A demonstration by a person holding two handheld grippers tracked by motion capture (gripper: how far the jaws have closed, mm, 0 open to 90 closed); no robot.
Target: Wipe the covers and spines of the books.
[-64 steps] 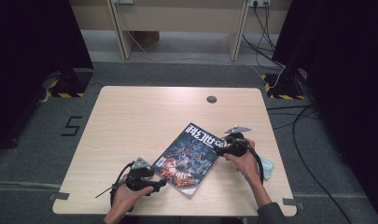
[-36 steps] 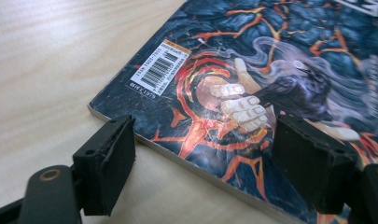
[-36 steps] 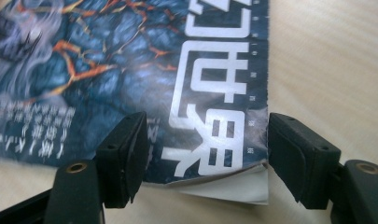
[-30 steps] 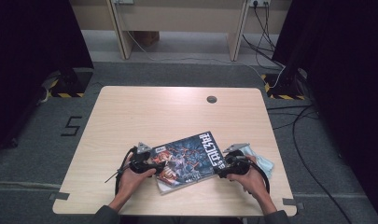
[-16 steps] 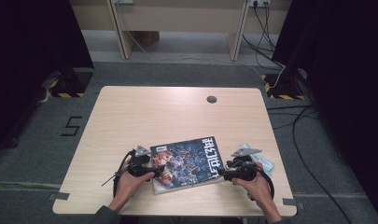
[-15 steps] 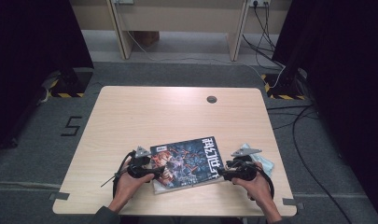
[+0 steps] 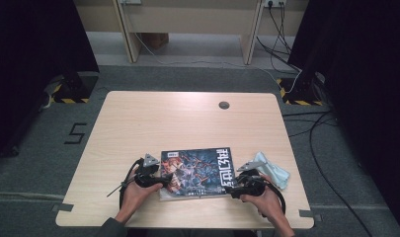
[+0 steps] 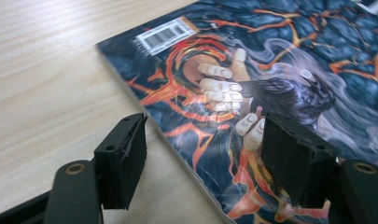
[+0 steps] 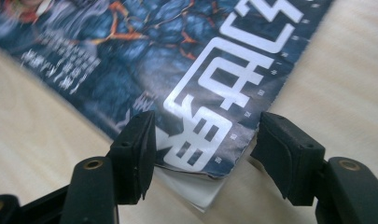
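The magazine (image 7: 197, 172), formerly angled, is now lying square. The left gripper (image 7: 158, 180) and right gripper (image 7: 230, 187) are flanking it, jaws gaping, holding nothing; straightening looks finished.

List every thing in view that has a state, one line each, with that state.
magazine: closed, lying flat on the table, cover up, one corner curled
left gripper: open, jaws astride the magazine's edge
right gripper: open, jaws astride the curled corner
light blue cloth: crumpled, lying on the table right of the magazine
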